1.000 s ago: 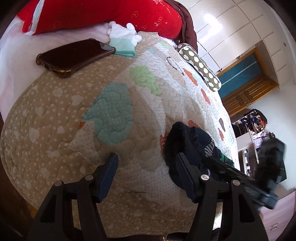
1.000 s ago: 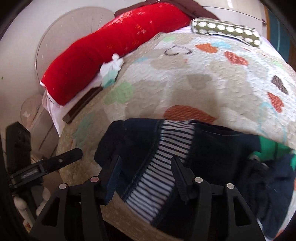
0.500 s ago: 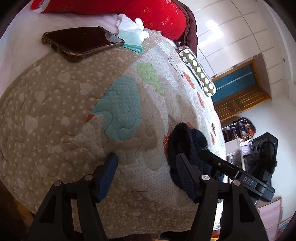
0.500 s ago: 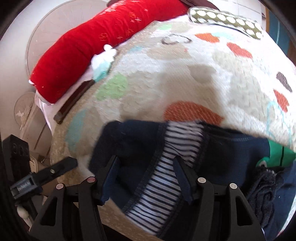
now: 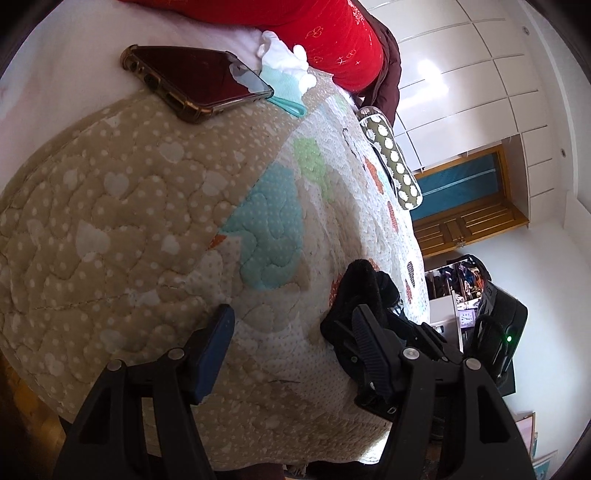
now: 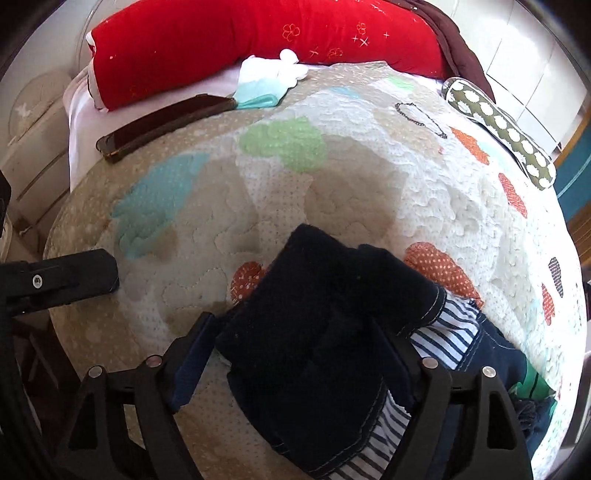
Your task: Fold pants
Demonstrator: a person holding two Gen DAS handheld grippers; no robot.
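Note:
Dark navy pants point(image 6: 314, 314) with a striped lining lie bunched on the quilted bedspread point(image 6: 332, 184) near its front edge, a flap folded over so the dark side faces up. My right gripper point(image 6: 295, 354) straddles this bundle. Its jaws are opening wide and the pads stand off the cloth. In the left wrist view the pants point(image 5: 364, 284) sit just beyond the right finger of my left gripper point(image 5: 291, 332). That gripper is open over bare quilt, a little to the left of the bundle.
A phone point(image 6: 162, 125) in a brown case lies at the quilt's far left, beside a white and teal cloth point(image 6: 266, 83) and a long red pillow point(image 6: 258, 33). A thin chain point(image 6: 421, 118) and a green dotted pouch point(image 6: 506, 133) lie far right.
The right gripper's jaws have spread wider and it has shifted left over the pants. A dark flap now covers most of the striped lining. The left gripper moved in closer over the quilt.

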